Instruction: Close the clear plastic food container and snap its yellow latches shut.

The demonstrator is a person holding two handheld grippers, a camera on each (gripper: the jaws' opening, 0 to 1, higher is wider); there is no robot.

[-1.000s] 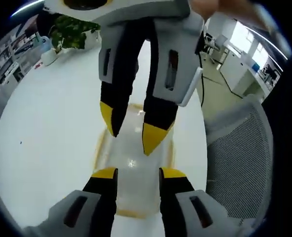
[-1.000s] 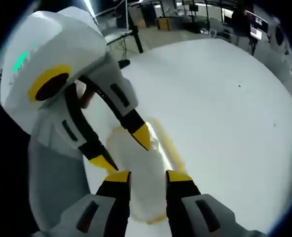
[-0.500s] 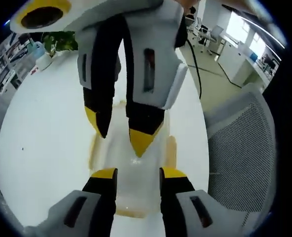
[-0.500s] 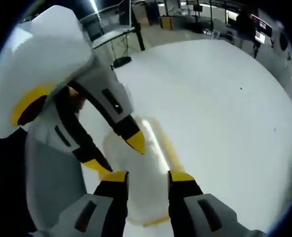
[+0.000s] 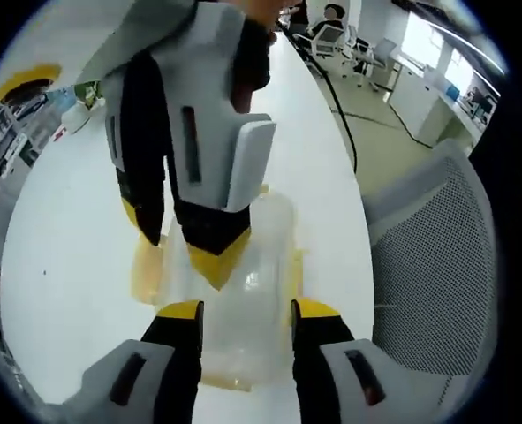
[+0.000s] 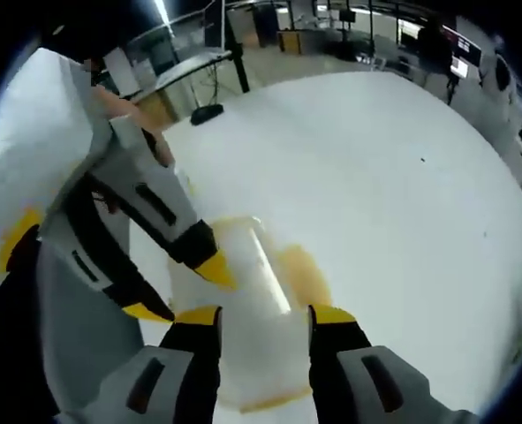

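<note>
The clear plastic container (image 5: 259,265) lies on the white table (image 5: 57,230), with its yellow latches (image 5: 144,272) flared outward at the sides. My left gripper (image 5: 249,311) is open, its jaws straddling the container's near end. My right gripper (image 5: 181,240) reaches in from above, open, one yellow tip resting over the lid. In the right gripper view the container (image 6: 256,291) sits between the open right gripper (image 6: 265,316) jaws, a yellow latch (image 6: 302,270) showing to the right. The left gripper (image 6: 179,288) comes in from the left, tips at the container's side.
A grey mesh chair (image 5: 428,274) stands close to the table's right edge. A potted plant (image 5: 86,90) and small items sit at the far left of the table. Wide bare table surface (image 6: 375,177) stretches beyond the container. Desks and monitors stand in the background.
Both gripper views have drawn closer to the container. The right gripper has shifted left over the lid, and both pairs of jaws stand slightly wider apart.
</note>
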